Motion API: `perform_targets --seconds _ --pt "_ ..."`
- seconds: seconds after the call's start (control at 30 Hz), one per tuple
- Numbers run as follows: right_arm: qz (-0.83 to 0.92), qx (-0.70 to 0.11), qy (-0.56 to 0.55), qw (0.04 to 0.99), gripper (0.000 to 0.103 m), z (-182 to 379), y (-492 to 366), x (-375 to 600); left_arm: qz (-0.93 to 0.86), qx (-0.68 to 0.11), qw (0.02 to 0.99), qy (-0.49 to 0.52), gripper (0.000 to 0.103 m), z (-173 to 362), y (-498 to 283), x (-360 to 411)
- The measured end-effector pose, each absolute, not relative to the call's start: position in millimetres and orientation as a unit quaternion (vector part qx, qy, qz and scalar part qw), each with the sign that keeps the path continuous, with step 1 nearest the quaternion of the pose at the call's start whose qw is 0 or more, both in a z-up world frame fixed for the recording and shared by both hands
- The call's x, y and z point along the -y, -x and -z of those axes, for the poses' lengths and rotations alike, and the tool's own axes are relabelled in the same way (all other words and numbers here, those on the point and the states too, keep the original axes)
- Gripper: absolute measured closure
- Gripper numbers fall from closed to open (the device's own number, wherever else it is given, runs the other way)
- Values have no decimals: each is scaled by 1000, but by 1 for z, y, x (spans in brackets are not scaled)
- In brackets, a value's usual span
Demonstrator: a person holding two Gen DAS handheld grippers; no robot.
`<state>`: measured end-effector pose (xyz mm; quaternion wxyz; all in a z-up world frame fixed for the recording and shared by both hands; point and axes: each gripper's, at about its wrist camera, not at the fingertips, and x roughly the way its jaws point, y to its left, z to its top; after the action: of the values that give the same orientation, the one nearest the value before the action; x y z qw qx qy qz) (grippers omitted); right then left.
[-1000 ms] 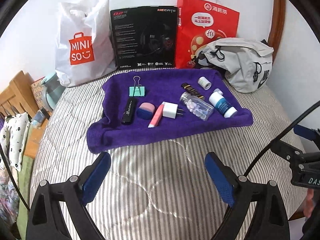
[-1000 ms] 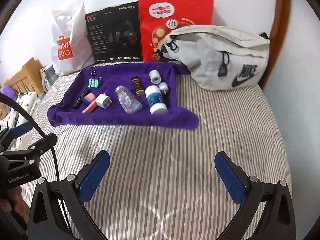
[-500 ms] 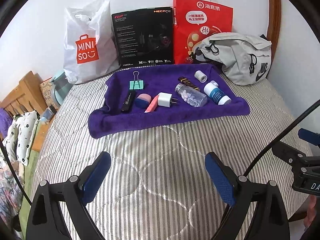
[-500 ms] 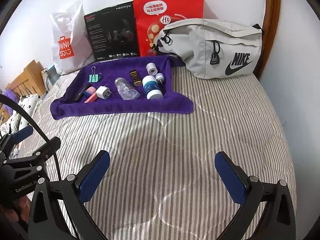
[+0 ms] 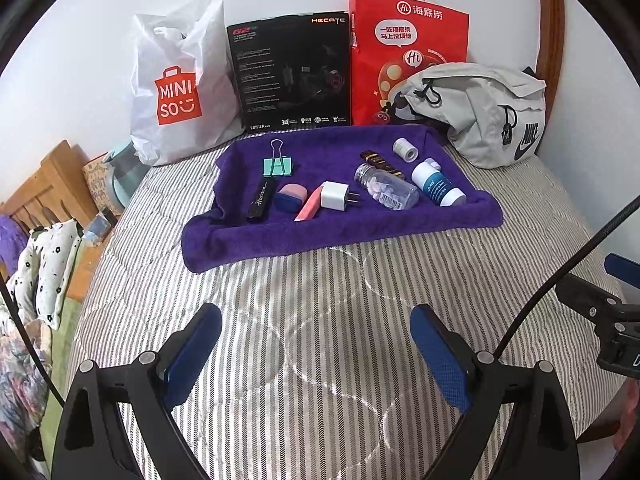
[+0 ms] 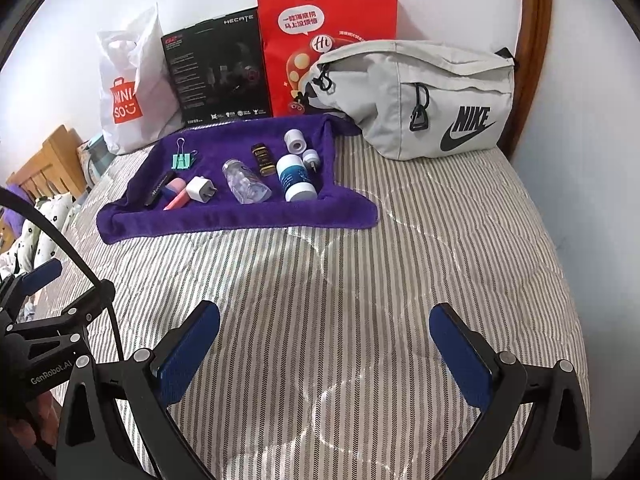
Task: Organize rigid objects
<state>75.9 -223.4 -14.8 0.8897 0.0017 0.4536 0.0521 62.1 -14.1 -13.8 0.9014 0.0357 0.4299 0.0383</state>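
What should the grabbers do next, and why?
Probably move the right gripper forward toward the blue-and-white bottle. Both it and the left gripper are open, empty and short of the towel; that bottle lies nearest the right side.

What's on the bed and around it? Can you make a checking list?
Surface: striped quilt with purple towel spread on it.
Job's things: binder clip, black tube, pink-blue case, pink stick, white charger plug, clear pill bottle, blue-white bottle, dark box, white roll.
Clutter: nothing seen.
Grippers: left gripper and right gripper open, empty.
Cables: black cable.
Surroundings: Miniso bag, Hecate box, red paper bag, Nike bag.
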Motion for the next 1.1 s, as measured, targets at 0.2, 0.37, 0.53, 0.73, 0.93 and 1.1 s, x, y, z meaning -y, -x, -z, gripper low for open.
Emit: perform_targets --seconds 0.2,0.37,0.53,0.73,0.93,1.1 --pt "-53 -455 3 889 0 15 -75 220 -43 -431 901 -34 8 15 -61 9" --pt "-57 -454 9 889 0 14 -74 216 -48 -433 900 -29 8 15 -61 5" --pt "-58 -455 13 888 0 15 -73 213 -49 -434 899 -28 8 15 -60 3" --pt "-59 -456 16 888 0 15 -72 211 -50 -433 899 -28 8 15 -60 0" --pt "-61 -458 21 887 0 16 -72 208 -51 -435 899 -28 8 15 -59 -3" --pt "-61 -457 20 887 0 17 -72 208 -51 -435 899 -28 8 16 -59 -3"
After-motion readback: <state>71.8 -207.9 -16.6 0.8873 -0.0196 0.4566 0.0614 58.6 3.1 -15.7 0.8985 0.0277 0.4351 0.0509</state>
